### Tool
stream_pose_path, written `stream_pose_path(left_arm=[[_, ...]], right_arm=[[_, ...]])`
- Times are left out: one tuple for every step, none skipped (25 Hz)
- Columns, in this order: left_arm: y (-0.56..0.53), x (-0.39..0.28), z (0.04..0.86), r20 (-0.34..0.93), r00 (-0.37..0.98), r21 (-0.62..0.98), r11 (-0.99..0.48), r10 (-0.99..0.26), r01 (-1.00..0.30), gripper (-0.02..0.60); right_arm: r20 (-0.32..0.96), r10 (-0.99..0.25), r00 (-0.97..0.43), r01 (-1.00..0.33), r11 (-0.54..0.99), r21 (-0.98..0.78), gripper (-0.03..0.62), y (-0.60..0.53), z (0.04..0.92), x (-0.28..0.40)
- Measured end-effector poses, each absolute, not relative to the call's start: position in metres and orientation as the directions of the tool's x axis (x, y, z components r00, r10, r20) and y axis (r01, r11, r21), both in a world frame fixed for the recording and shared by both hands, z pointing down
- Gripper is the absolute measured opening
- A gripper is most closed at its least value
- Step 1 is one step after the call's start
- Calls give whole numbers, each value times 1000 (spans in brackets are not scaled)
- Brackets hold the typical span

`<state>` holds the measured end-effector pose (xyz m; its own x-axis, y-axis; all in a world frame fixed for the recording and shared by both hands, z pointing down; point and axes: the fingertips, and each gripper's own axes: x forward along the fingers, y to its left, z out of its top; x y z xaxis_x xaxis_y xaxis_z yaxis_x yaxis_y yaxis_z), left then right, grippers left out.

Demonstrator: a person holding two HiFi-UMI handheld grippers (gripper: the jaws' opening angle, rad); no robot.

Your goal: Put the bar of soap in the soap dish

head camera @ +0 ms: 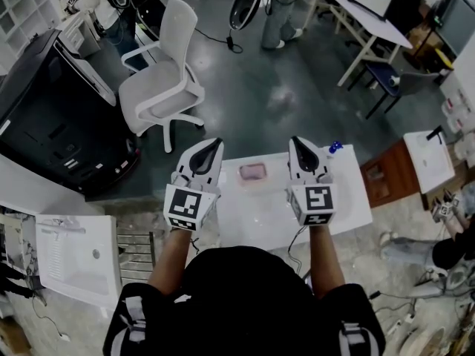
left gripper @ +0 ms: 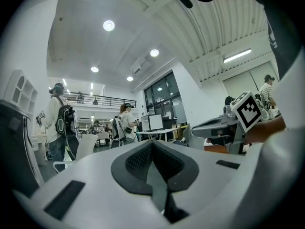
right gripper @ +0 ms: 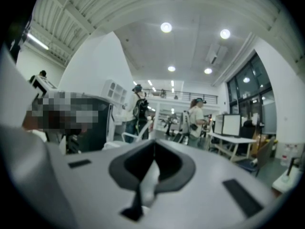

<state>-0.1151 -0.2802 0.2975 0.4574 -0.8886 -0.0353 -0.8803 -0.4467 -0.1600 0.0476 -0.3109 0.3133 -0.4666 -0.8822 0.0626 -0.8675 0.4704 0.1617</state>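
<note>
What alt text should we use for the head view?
Seen from above, a person holds the left gripper and right gripper, both shut and empty, level over a small white table. Between them on the table lies a pink rectangular item, soap or dish, too small to tell. A white office chair stands beyond.

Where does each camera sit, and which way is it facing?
Head view: on the person's head, looking steeply down at the table; shows both forearms, left gripper and right gripper.
Left gripper view: on the left gripper, facing level along its shut jaws; the right gripper shows at right.
Right gripper view: on the right gripper, facing level along its shut jaws.
Shared: both gripper views show the monitor desk and chair.
</note>
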Motion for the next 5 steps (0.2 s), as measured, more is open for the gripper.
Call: stream_pose_path(left_arm=[[-279, -114, 296, -39, 460, -162, -449, -887, -879, 25], [-278, -113, 295, -41, 463, -164, -451, -886, -877, 25], [-276, -112, 295, -41, 464, -166, -452, -885, -876, 25], [-275, -112, 294, -41, 465, -168, -452, -885, -876, 25], [-274, -111, 294, -40, 465, -170, -453, -884, -875, 25]], right_arm=[[63, -883, -465, -868, 469, 161, 35, -310, 313, 48], [62, -883, -464, -869, 468, 160, 35, -309, 313, 49], [62, -884, -464, -869, 468, 158, 35, -308, 312, 49], [61, -884, -464, -870, 468, 157, 35, -307, 312, 49], [61, -884, -464, -870, 468, 155, 35, -306, 312, 49]])
